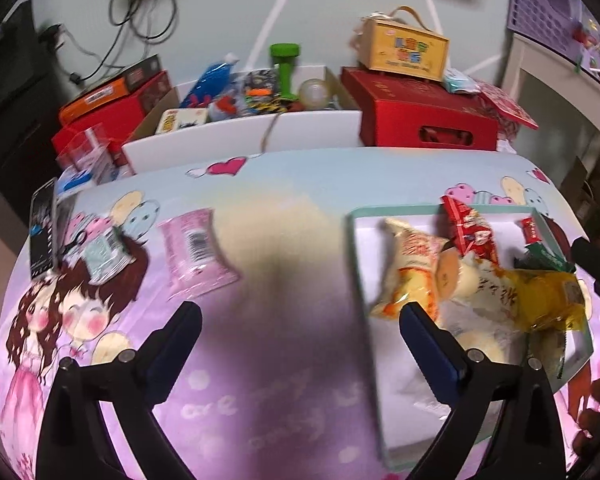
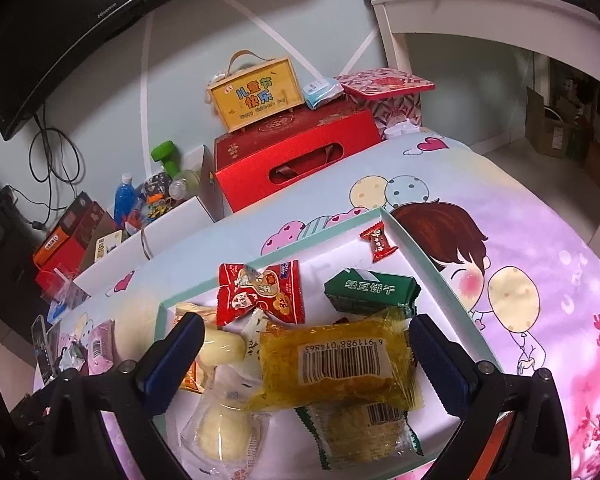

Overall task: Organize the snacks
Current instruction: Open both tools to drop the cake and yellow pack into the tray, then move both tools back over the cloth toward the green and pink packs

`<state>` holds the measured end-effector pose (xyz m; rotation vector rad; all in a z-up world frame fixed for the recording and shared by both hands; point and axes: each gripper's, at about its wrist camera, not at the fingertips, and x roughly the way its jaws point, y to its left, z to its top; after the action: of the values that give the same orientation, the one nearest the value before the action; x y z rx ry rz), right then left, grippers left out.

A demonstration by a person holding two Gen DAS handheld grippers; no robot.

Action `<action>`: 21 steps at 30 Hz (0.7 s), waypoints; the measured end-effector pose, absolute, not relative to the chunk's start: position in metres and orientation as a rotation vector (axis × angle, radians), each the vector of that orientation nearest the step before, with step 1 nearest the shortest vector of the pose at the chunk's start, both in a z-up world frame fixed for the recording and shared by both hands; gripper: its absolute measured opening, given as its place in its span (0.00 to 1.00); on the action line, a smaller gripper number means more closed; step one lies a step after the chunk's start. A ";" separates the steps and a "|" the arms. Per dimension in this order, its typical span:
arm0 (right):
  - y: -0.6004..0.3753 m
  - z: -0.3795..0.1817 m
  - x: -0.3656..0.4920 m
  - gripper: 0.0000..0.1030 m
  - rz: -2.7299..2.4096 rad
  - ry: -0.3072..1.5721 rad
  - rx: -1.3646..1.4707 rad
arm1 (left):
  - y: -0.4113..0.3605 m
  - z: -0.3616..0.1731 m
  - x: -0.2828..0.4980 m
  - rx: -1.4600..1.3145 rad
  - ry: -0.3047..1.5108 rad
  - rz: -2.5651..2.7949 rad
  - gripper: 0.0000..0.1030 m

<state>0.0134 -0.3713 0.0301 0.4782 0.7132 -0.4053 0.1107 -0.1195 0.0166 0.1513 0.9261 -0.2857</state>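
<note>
A shallow white tray with a teal rim (image 2: 432, 264) lies on the cartoon-print cloth and holds several snacks. My right gripper (image 2: 305, 326) hangs open over it. A yellow barcode packet (image 2: 332, 360) lies between its fingers, and the pads do not press on it. A red packet (image 2: 260, 292), a green biscuit packet (image 2: 370, 290) and a small red candy (image 2: 378, 242) lie beyond. My left gripper (image 1: 300, 312) stands open over bare cloth left of the tray (image 1: 356, 248), with nothing between its fingers. A pink packet (image 1: 196, 252) and a pale teal packet (image 1: 106, 256) lie on the cloth ahead of it to the left.
Behind the table stand a red carry box (image 1: 424, 120) with a yellow handled box (image 1: 408, 50) on top, and a white box of toys (image 1: 240, 136). A phone (image 1: 42, 232) lies at the cloth's left edge. A person's hand (image 1: 596, 412) shows at the lower right.
</note>
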 end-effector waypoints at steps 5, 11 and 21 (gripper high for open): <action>-0.361 0.034 0.018 1.00 -0.382 0.721 0.440 | -0.097 0.008 0.105 0.105 0.951 -0.252 0.97; -0.349 0.038 0.020 1.00 -0.378 0.717 0.396 | -0.085 0.010 0.101 0.064 0.962 -0.266 0.97; -0.328 0.041 0.026 1.00 -0.354 0.711 0.361 | -0.057 0.009 0.107 0.022 0.952 -0.219 0.97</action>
<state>0.0261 -0.3281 0.0407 0.3609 0.7110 -0.3539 0.1075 -0.0568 0.0088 0.0217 0.9521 -0.2186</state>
